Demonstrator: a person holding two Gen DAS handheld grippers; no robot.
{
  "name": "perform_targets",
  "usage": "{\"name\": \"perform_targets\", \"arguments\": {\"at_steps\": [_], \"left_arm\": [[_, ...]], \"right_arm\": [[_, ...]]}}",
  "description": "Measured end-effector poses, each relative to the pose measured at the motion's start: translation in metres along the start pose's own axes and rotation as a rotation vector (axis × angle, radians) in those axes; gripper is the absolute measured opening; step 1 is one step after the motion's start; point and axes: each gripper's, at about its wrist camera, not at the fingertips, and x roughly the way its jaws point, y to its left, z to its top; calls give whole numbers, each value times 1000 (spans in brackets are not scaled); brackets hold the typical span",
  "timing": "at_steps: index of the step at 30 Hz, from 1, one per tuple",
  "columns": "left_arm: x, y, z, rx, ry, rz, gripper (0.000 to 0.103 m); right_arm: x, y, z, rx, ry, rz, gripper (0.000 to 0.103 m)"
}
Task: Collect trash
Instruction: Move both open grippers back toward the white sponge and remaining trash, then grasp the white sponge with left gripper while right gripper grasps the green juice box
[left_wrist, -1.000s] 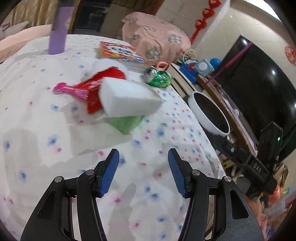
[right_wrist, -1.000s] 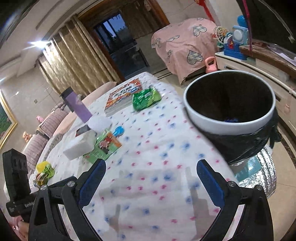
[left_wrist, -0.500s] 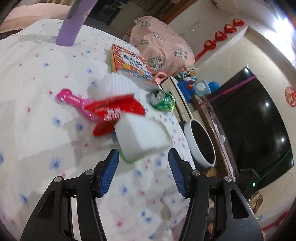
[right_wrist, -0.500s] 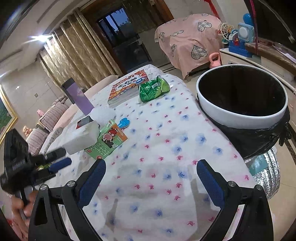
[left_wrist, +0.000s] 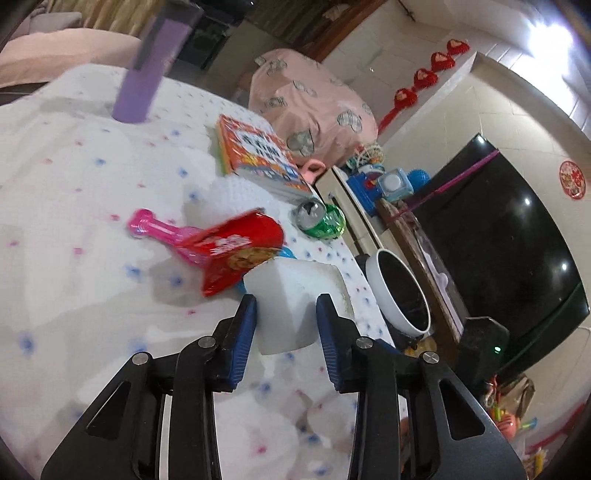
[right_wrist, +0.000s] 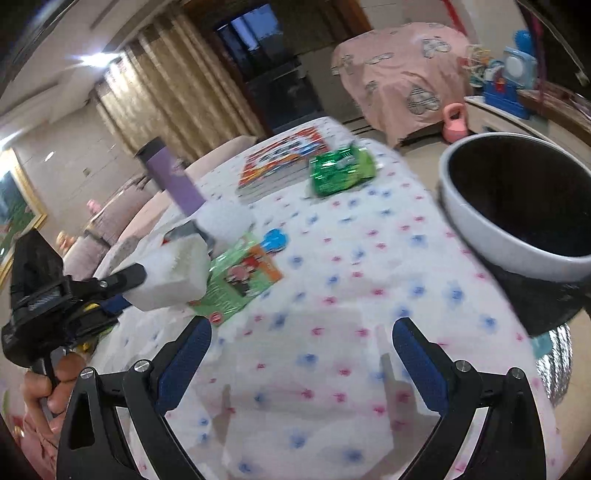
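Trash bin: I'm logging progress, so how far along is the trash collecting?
Early. The trash bin looks dark inside; nothing collected shows. In hand: the left gripper straddles the white foam block; grip uncertain. The right gripper is open. Left: red snack bag, green wrapper, green packet.

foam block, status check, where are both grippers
Left gripper astride white foam block, grip unconfirmed. Right gripper open, empty. Trash bin beyond table edge, path clear.
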Motion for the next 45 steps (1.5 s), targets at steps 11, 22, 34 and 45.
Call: {"name": "perform_targets", "arguments": {"at_steps": [11,22,34,45], "left_arm": [[-37,66,-16,-69,-11,181,32],[-8,56,-23,-18,108,180,33],[6,65,-24,-52,126,204,48],[1,27,-28,5,94,113,31]], "right_arm": [[52,68,7,-52,42,2,99],[72,60,20,23,37,-55,62],[26,16,23,-41,115,-88,41],[37,3,32,37,64,-68,41]]}}
